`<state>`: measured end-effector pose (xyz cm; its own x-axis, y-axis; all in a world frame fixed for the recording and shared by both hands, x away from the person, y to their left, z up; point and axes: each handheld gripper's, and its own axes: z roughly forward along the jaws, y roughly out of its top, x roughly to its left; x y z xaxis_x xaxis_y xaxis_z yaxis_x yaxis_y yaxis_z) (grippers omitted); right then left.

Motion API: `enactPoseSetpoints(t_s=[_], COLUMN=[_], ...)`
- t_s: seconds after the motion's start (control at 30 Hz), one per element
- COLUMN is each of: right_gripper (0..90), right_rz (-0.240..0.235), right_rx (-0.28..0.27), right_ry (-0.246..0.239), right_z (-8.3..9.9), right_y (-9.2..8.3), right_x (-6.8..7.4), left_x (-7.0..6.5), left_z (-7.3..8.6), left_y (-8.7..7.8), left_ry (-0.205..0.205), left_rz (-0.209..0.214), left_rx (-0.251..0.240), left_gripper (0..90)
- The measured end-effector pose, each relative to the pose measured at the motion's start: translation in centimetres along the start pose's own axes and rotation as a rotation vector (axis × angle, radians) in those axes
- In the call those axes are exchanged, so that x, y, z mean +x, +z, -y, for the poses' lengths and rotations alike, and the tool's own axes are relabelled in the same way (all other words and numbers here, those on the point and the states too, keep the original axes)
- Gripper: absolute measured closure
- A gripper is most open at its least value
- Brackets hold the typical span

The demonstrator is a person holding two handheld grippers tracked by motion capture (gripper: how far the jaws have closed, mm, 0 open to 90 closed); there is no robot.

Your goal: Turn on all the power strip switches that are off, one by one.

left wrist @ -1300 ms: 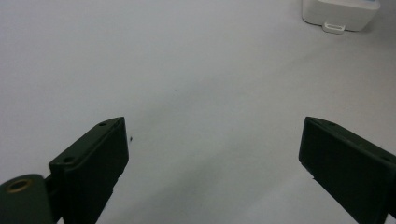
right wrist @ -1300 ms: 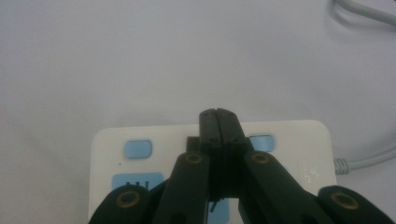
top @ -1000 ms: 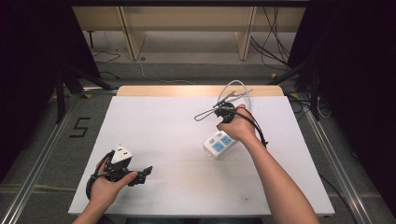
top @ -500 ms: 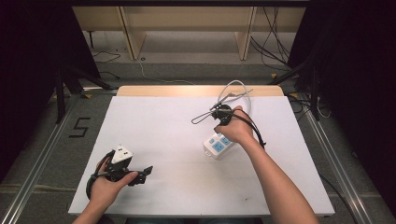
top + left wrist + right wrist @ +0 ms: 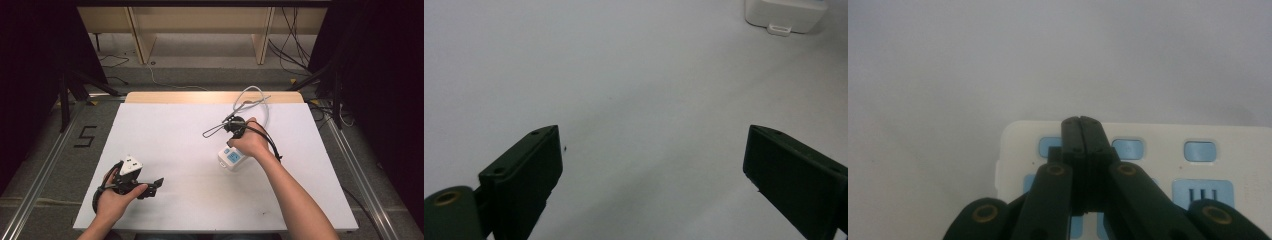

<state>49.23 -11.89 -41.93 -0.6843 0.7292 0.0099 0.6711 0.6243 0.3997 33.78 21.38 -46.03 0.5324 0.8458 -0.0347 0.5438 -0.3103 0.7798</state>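
A white power strip (image 5: 231, 159) with blue sockets lies right of the table's middle, its white cable (image 5: 264, 102) looping toward the far edge. The person's right hand (image 5: 248, 142) holds the right gripper pointing down over the strip. In the right gripper view my right gripper (image 5: 1081, 122) is shut with nothing between the jaws, its tips just above the strip's top face (image 5: 1158, 140) near a blue socket (image 5: 1128, 148). My left gripper (image 5: 153, 185) rests at the near left, jaws open and empty, pointing right. In the left gripper view the left gripper (image 5: 651, 152) faces bare table, with the strip's end (image 5: 784, 15) far ahead.
The white table top (image 5: 190, 145) has a wooden strip along its far edge (image 5: 180, 97). Black cables (image 5: 215, 131) trail from the right gripper across the table. Metal rails (image 5: 45, 165) run along both sides, with dark curtains beyond.
The right hand has shifted slightly toward the near side and now covers more of the power strip. The left hand and its gripper have not moved.
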Motion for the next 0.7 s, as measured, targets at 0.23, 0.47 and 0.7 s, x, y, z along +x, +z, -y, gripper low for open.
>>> enactPoseSetpoints(t_s=[0.23,0.47,0.7], right_gripper=[90.0,90.0,90.0], right_rz=[-0.005,0.002,0.011], right_rx=[0.016,0.034,0.043], right_ry=[-0.019,-0.038,-0.048], right_z=[-0.3,-0.4,-0.4], right_y=[0.6,1.0,1.3], right_x=[0.7,1.1,1.4], left_x=[0.0,0.0,0.0], left_z=[0.0,0.0,0.0], left_y=[0.0,0.1,0.0], left_ry=[-0.002,-0.006,-0.001], left_rz=[0.001,0.001,0.001], left_rx=[0.002,-0.002,0.002], left_gripper=[8.7,8.7,8.8])
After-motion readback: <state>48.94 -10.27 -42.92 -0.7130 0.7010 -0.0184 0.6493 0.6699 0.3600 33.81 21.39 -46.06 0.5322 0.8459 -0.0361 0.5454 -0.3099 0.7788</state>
